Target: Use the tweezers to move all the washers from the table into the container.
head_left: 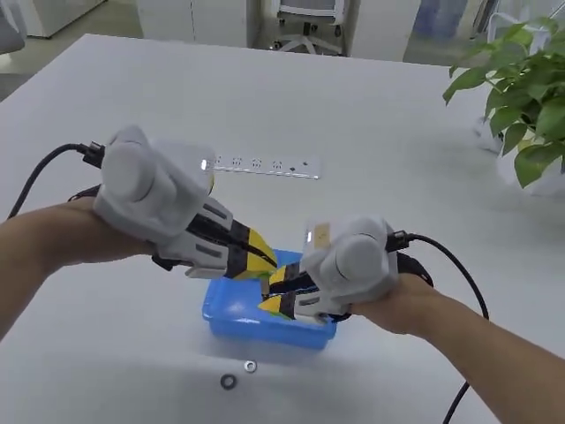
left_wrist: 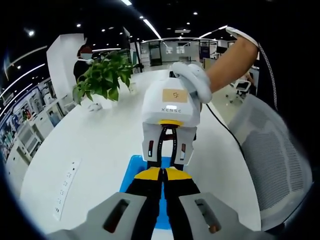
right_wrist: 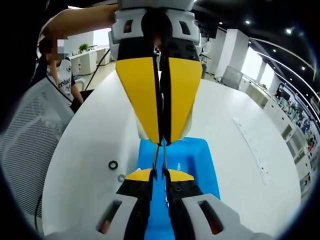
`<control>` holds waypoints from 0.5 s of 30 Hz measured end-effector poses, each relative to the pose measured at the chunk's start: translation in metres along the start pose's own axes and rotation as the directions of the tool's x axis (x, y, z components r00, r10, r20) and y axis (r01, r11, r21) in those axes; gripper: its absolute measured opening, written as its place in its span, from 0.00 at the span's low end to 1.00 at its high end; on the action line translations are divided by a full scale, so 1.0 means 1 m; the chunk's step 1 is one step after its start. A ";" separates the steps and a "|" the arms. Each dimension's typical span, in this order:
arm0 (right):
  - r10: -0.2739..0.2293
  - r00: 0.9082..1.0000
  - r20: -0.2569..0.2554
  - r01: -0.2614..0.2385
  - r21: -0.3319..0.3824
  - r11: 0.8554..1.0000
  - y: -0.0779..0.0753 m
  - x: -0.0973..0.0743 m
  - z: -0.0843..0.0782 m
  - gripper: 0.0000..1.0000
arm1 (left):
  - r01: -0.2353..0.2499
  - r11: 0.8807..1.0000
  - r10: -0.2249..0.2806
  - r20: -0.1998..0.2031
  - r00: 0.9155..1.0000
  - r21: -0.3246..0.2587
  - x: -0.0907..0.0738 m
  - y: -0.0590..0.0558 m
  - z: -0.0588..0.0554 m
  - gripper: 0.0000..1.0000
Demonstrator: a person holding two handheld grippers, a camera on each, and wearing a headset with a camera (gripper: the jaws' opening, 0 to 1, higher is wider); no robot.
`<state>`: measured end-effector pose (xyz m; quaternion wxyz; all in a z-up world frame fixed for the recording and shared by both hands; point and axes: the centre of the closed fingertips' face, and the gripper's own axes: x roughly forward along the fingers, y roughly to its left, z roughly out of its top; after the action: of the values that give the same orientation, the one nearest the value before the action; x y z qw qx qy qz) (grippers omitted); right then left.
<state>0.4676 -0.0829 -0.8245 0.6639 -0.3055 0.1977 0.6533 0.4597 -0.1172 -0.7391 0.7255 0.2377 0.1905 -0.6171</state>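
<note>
A: Nearest the person, on the white worktop (head_left: 371,115): a small dark metal washer (head_left: 229,382) and a small silver metal washer (head_left: 251,366). They lie just beside each other, not touching.

B: In the container or out?

A: Out. Both sit on the bare worktop in front of the blue rectangular plastic container (head_left: 231,311), near its front wall. The right gripper view puts them to one side of it.

B: Noted. The tools?

A: They meet tip to tip above the container. The left tool (right_wrist: 161,141) has its yellow pads pressed together on the thin metal tweezers (right_wrist: 156,160), whose two legs run out of its tips. The right tool (right_wrist: 159,174) has its jaws drawn in on the other end of those legs, pinching them.

B: Do the tweezers touch a washer?

A: No. They hang over the container, well apart from both washers.

B: Farther back?

A: A white power strip (head_left: 265,167) lies flat at mid-worktop. A green leafy plant (head_left: 521,88) stands at the far right. An office chair (head_left: 309,22) stands beyond the far edge.
</note>
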 end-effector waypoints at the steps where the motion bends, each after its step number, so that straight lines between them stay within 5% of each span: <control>1: -0.001 1.000 0.000 0.001 -0.002 1.000 0.001 0.000 0.001 0.12 | 0.000 1.000 0.000 0.000 1.000 0.002 -0.001 -0.001 0.001 0.04; 15: -0.008 1.000 0.005 0.008 -0.013 1.000 0.021 -0.002 0.010 0.12 | -0.002 1.000 0.003 -0.011 1.000 0.012 -0.009 -0.022 0.003 0.04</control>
<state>0.4450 -0.0784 -0.8189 0.6653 -0.3089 0.1904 0.6525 0.4360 -0.1144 -0.7339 0.7237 0.2459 0.1904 -0.6161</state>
